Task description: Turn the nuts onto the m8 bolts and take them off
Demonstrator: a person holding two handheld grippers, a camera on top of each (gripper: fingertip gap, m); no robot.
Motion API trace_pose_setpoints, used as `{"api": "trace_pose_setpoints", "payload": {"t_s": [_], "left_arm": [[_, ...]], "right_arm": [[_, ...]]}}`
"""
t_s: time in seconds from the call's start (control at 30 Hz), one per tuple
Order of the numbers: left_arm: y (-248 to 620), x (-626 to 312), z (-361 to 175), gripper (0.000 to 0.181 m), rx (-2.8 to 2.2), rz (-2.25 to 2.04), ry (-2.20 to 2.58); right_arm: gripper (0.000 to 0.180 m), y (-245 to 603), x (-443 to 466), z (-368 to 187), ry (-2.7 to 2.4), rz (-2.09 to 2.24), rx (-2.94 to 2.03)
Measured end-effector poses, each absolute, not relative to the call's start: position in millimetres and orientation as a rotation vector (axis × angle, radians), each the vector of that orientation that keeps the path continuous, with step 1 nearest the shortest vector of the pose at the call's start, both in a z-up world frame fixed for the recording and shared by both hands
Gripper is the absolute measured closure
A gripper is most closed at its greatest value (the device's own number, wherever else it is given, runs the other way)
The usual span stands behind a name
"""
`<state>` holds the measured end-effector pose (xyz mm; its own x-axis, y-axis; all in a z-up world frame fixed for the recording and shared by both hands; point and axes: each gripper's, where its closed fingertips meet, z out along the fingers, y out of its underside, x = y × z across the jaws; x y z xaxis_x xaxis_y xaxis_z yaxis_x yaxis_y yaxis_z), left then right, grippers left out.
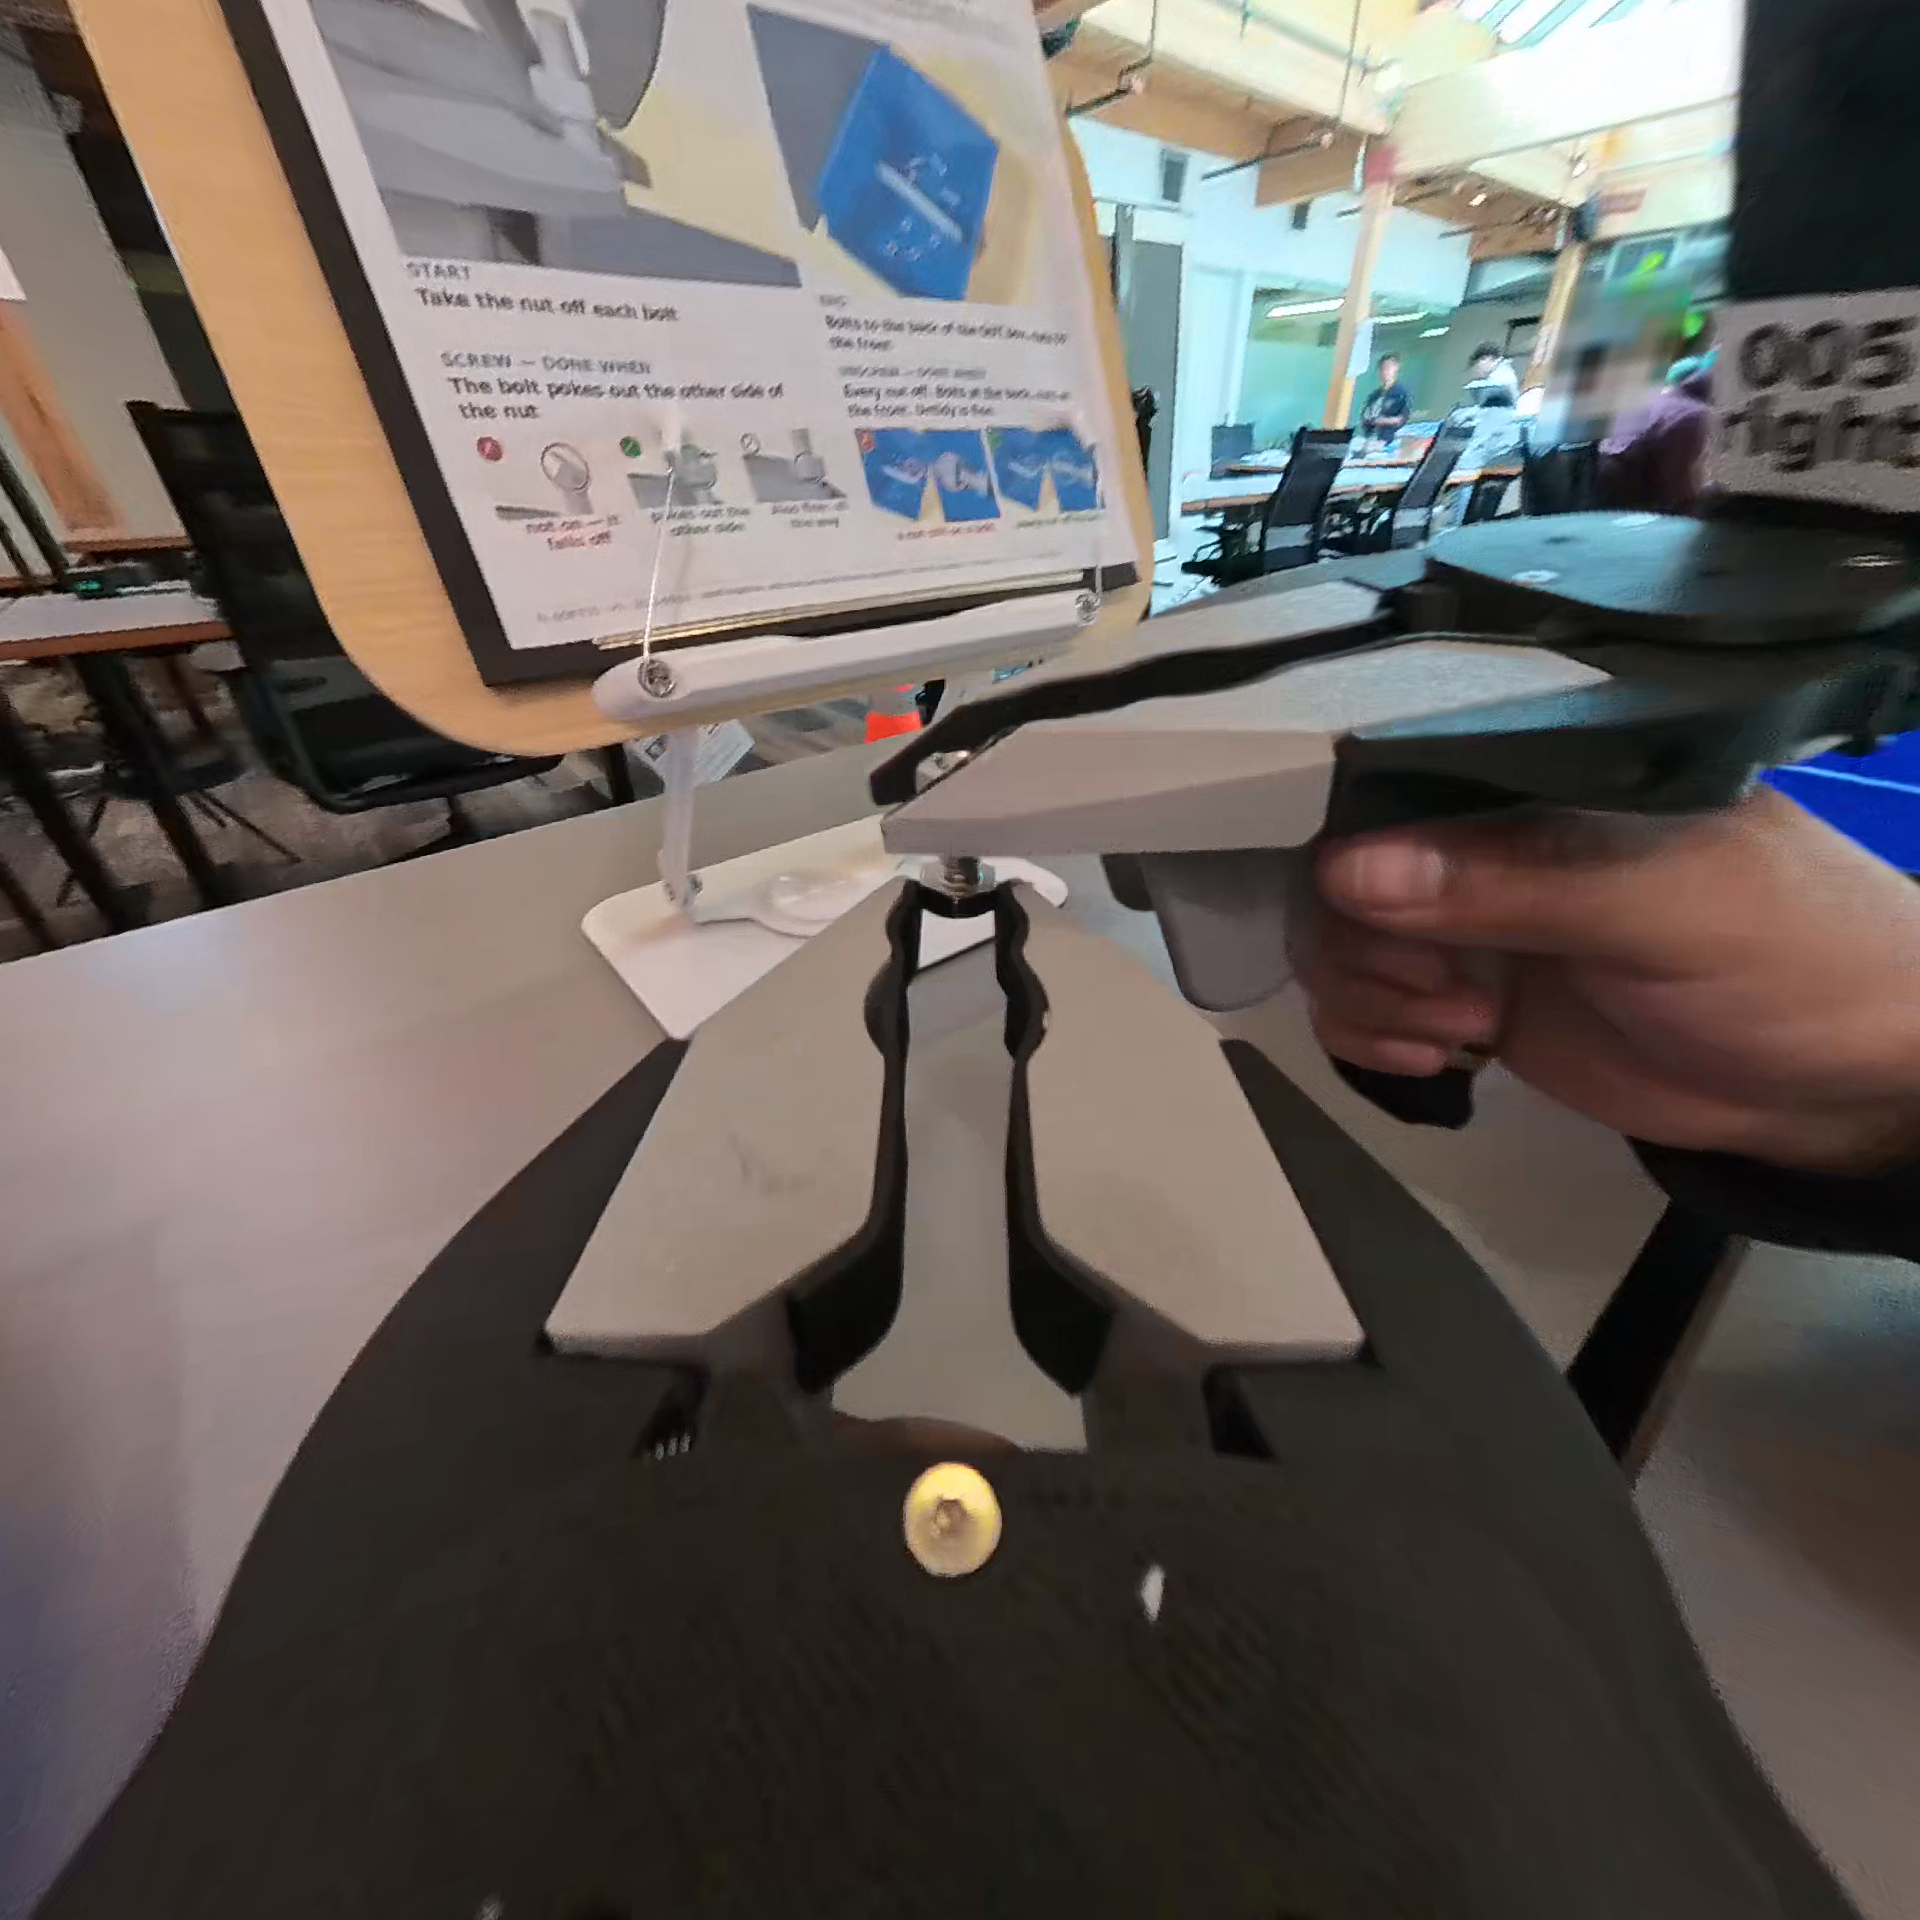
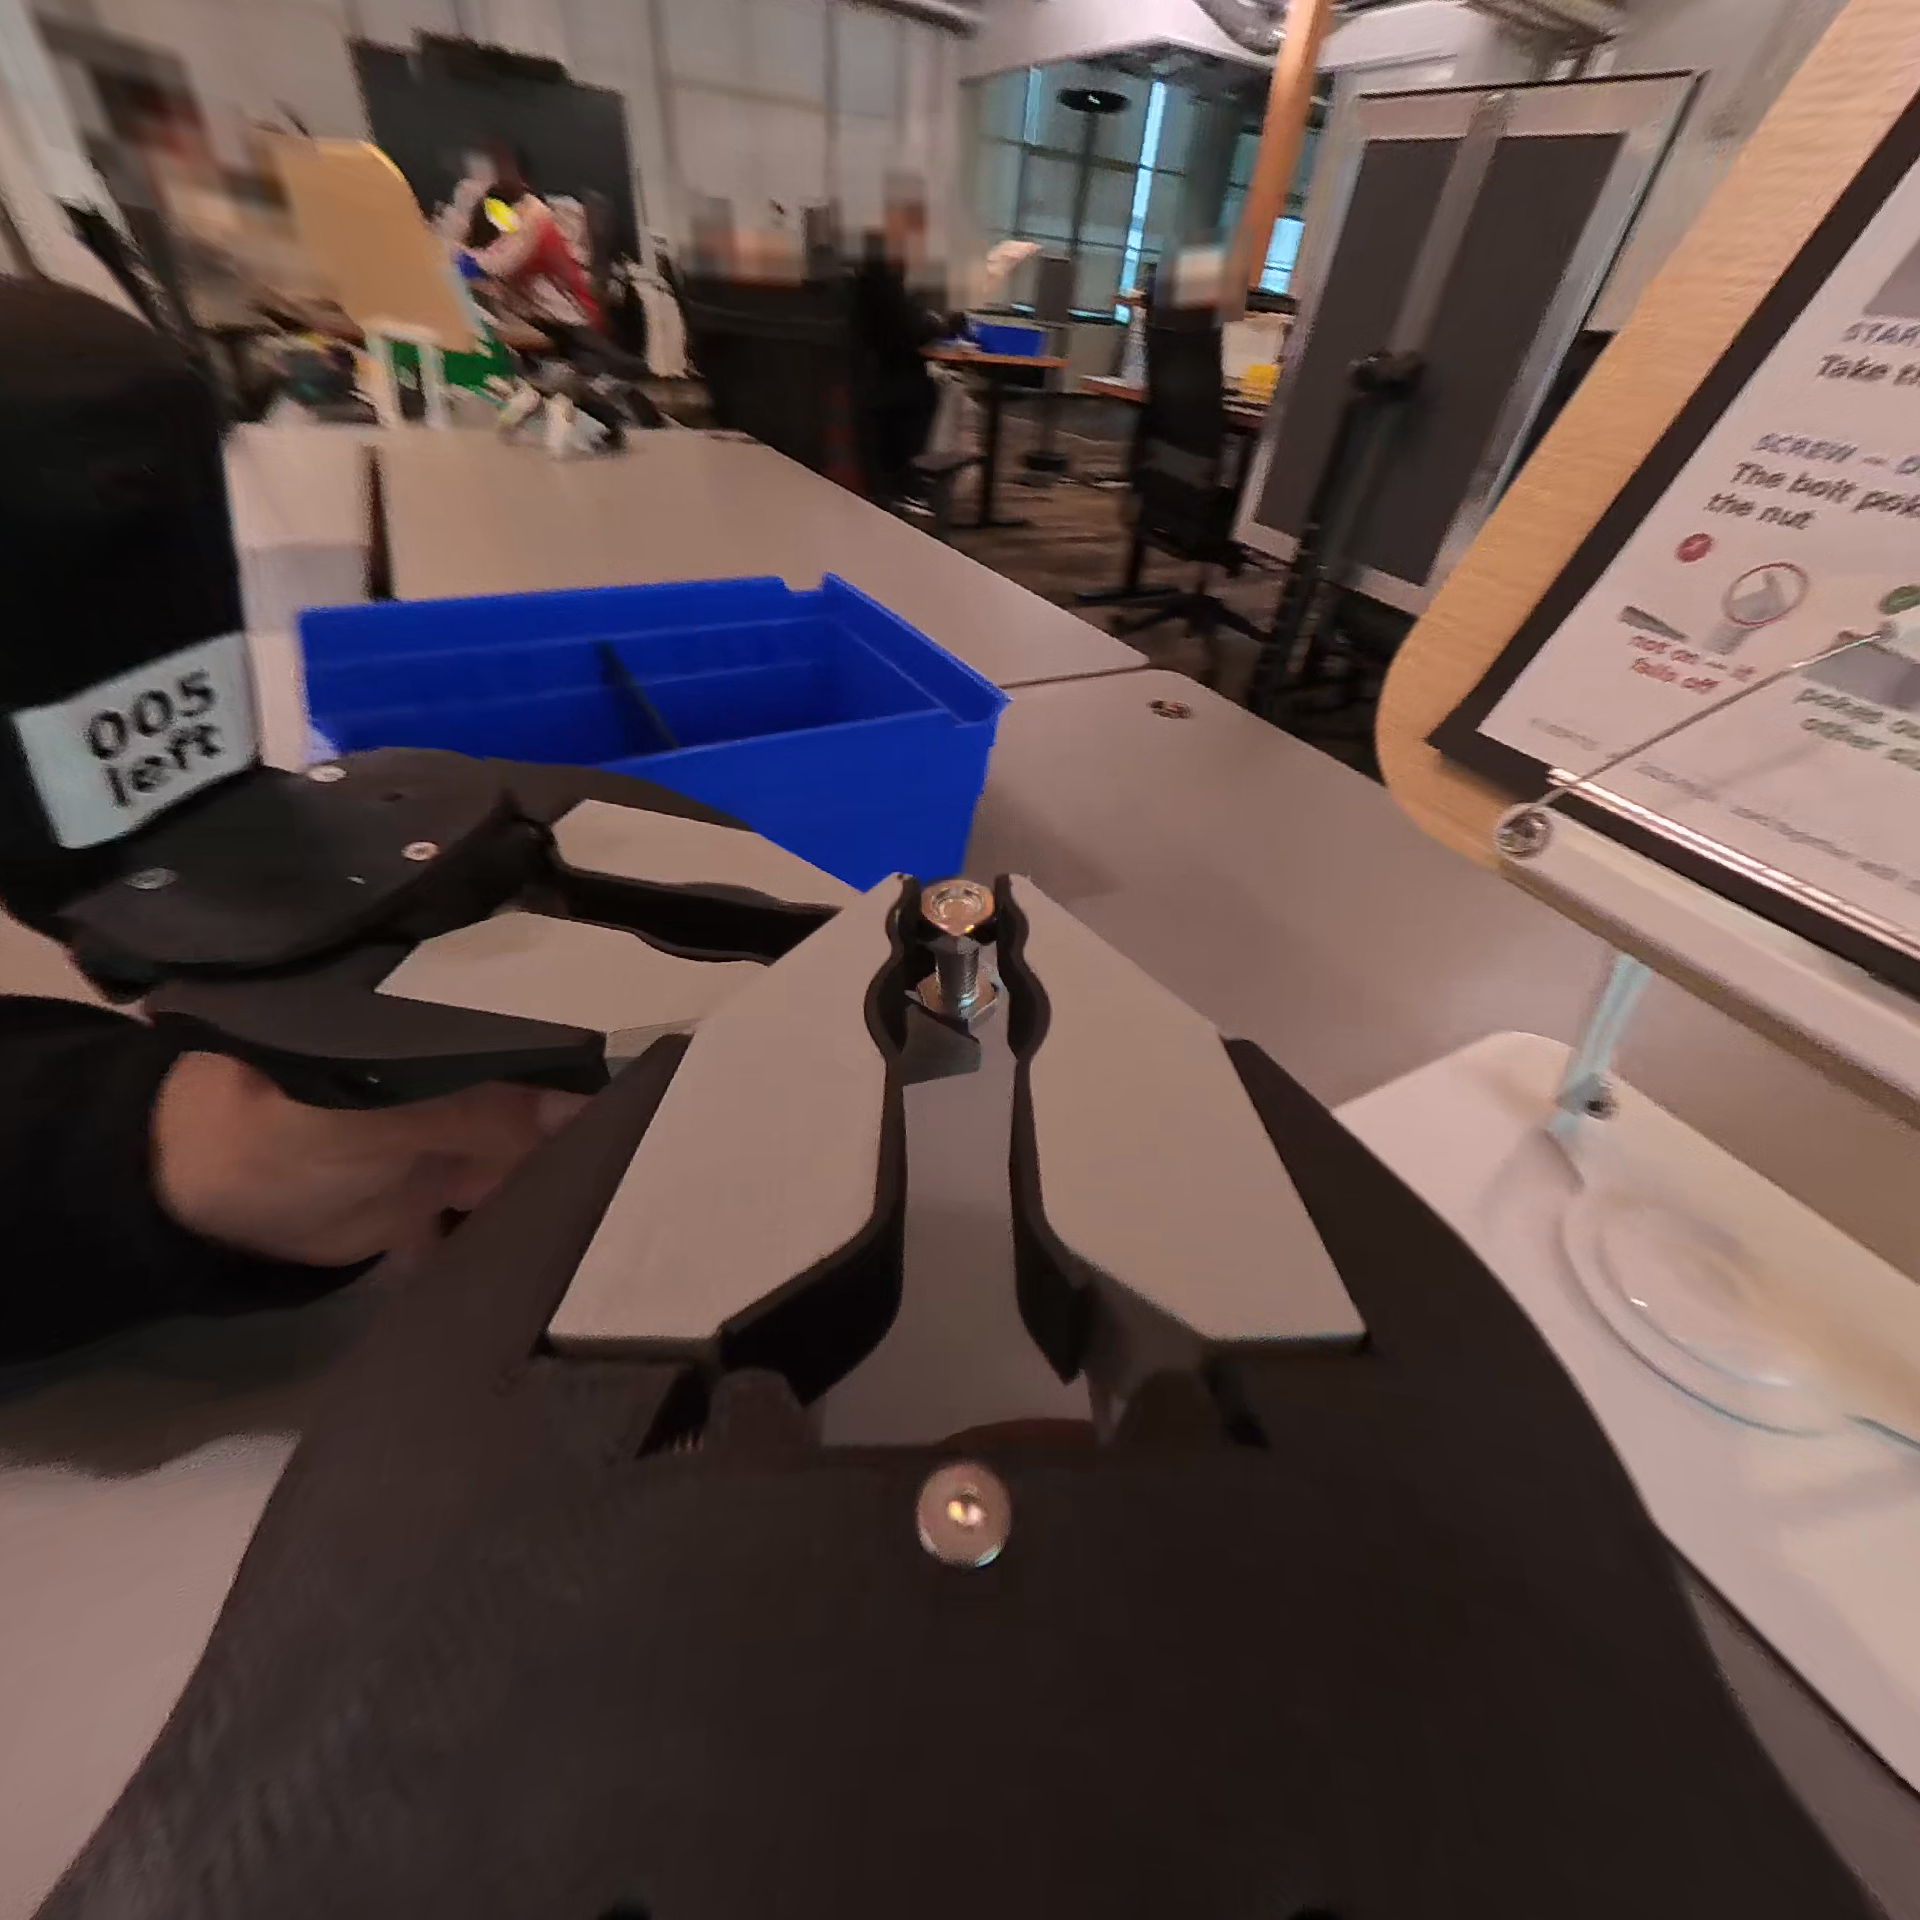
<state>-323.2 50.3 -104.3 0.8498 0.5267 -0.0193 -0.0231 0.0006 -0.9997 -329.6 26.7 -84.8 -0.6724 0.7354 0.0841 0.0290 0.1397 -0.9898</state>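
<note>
The left claw was clenched on the bolt above the desk; the right claw gripped the nut at its tip. Small, hard, slick steel; best pinched across the flats.

- Bolt: in the left wrist view mostly hidden by the right gripper's grey finger; only a short threaded stub is seen below it.
- Nut: small; the depth of thread engagement cannot be told.
- Instruction sheet: cut off by the right edge in the right wrist view, by the top edge in the left wrist view.
- Blue bin: contents not discernible; near left corner covered by the left gripper's body.
- Hand: cut off at the right edge.
- Background people: blurred, obscured by mosaic patches.
</note>
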Motion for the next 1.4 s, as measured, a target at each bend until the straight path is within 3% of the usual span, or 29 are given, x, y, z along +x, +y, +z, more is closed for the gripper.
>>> {"api": "trace_pose_setpoints", "payload": {"t_s": [0.17, 0.37, 0.43, 0.5, 0.57, 0.87, 1.17, 1.4], "left_arm": [[50.1, -321.3, -101.6, 0.169, -1.526, 0.424, -0.394], [53.5, -290.5, -79.2, 0.169, -1.468, 0.146, -0.202], [53.4, -280.8, -74.6, 0.170, -1.454, 0.050, -0.160], [56.5, -269.2, -77.1, 0.169, -1.476, -0.055, -0.112], [58.9, -263.4, -79.4, 0.169, -1.481, -0.086, -0.084], [61.5, -210.4, -85.1, 0.169, -1.512, -0.342, 0.161], [61.5, -201.5, -88.2, 0.169, -1.533, -0.376, 0.201], [61.6, -208.6, -87.3, 0.169, -1.533, -0.343, 0.173]], "right_arm": [[0.168, 25.4, -326.3, -81.6, -1.850, 1.549, -0.704], [0.159, 24.1, -287.6, -54.9, -2.090, 1.905, -0.495], [0.164, 32.3, -266.6, -34.8, -2.112, 2.082, -0.379], [0.150, 46.5, -263.9, -21.4, -2.089, 2.163, -0.389], [0.151, 58.2, -264.3, -16.5, -2.076, 2.180, -0.396], [0.159, 44.5, -211.3, -42.8, -2.364, 2.267, 0.005], [0.168, 34.0, -203.8, -61.2, -2.486, 2.200, 0.052], [0.158, 39.1, -205.5, -61.4, -2.488, 2.177, 0.035]]}}
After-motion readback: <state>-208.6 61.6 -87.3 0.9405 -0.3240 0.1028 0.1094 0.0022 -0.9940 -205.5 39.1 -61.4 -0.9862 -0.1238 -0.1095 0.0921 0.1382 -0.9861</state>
